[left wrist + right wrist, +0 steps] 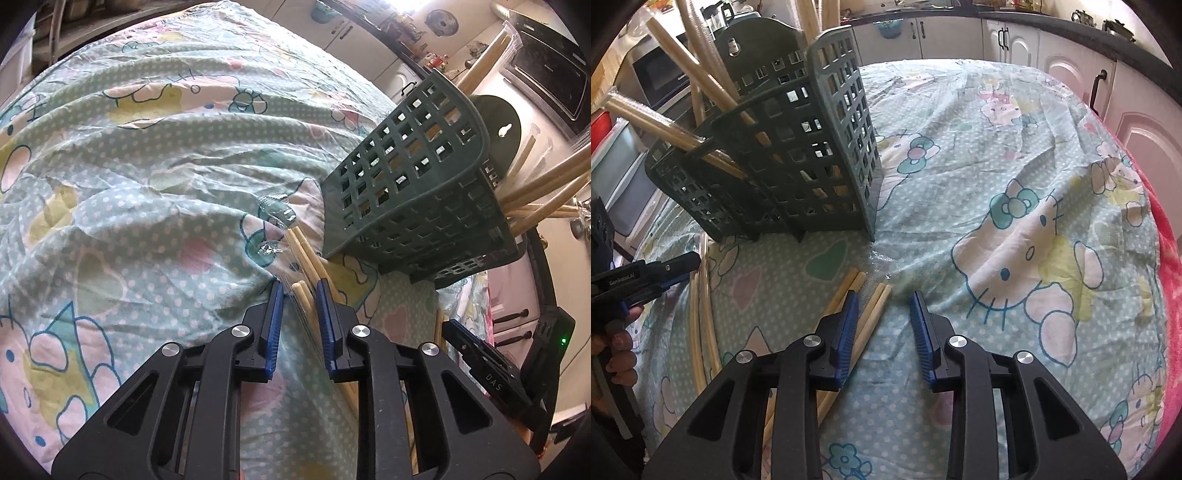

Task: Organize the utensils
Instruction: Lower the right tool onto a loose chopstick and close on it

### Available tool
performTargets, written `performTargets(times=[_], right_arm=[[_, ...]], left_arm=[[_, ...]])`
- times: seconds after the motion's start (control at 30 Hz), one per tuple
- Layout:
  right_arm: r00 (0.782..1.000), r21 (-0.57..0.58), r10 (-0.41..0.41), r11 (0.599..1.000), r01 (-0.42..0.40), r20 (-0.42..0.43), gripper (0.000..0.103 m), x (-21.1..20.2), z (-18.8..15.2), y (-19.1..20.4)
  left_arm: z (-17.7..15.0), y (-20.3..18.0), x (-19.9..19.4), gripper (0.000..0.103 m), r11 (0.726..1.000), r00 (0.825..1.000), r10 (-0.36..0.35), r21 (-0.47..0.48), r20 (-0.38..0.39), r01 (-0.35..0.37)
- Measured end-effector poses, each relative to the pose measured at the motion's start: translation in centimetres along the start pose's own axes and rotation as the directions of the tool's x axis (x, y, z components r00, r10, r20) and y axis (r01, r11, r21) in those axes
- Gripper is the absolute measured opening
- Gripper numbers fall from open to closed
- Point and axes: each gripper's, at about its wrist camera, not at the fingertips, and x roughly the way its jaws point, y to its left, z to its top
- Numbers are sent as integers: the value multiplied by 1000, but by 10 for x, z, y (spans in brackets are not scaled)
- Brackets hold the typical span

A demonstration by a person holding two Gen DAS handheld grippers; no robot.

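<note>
A dark green lattice utensil holder (417, 192) (786, 162) stands on the table with several plastic-wrapped wooden chopstick pairs (546, 192) (676, 122) leaning out of it. More wrapped chopsticks (306, 266) (868, 314) lie on the cloth in front of it. My left gripper (300, 291) is open, its jaws on either side of a wrapped chopstick pair, not closed on it. My right gripper (884, 302) is open and empty just above the cloth, with loose chopsticks under its left finger. The left gripper also shows in the right wrist view (676, 266).
The table is covered with a wrinkled Hello Kitty cloth (1015, 221) (147, 184). Another chopstick pair (701, 317) lies at the left. White kitchen cabinets (1071, 62) and a microwave (546, 74) stand behind. The right gripper shows at the right of the left wrist view (480, 362).
</note>
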Motion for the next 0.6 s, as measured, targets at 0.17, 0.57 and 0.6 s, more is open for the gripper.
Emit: performTargets(times=[0.17,0.57,0.6], right_arm=[[1000,9,2,1000,-2,3,21,1,1,-2],[999,91,25,995,-27,28,6,-10,7,-19],[999,88,25,996,-28,36,5,-13,7,-18]], left_arm=[[2,1,1,13,1000,1000,0,-3,3,0],[4,11,1,9,999,999,-35,-41,-4,35],[4,11,0,8,998,999,-40,-46,-3,40]])
